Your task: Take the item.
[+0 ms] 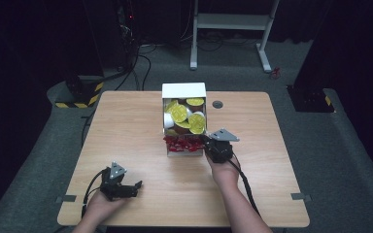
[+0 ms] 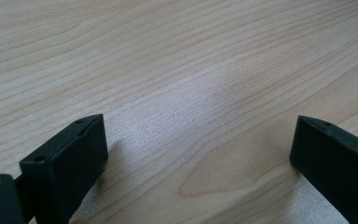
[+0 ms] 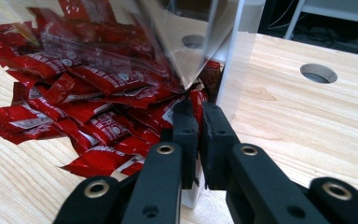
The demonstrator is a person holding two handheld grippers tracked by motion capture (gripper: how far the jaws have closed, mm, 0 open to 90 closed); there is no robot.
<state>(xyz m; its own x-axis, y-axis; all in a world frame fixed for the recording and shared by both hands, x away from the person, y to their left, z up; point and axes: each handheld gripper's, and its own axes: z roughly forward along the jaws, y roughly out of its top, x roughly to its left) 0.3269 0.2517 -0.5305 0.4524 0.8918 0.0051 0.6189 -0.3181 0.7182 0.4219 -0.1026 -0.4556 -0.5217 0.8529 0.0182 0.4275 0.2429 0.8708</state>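
A clear and white box (image 1: 184, 90) stands at the middle back of the wooden table (image 1: 126, 126). Yellow-lidded cups (image 1: 187, 116) fill its rear part and red sauce packets (image 1: 179, 144) (image 3: 88, 79) lie heaped in its front part. My right gripper (image 1: 205, 141) (image 3: 196, 116) sits at the box's front right corner, jaws pressed together with the end of a red packet pinched between the pads. My left gripper (image 1: 137, 186) (image 2: 198, 154) rests low over bare wood near the front left, jaws wide apart with nothing between them.
A round cable hole (image 1: 217, 104) (image 3: 318, 73) lies just right of the box. The box's clear wall (image 3: 233, 56) rises close beside my right jaws. Past the table's far edge a white desk frame (image 1: 233, 22) stands on grey carpet.
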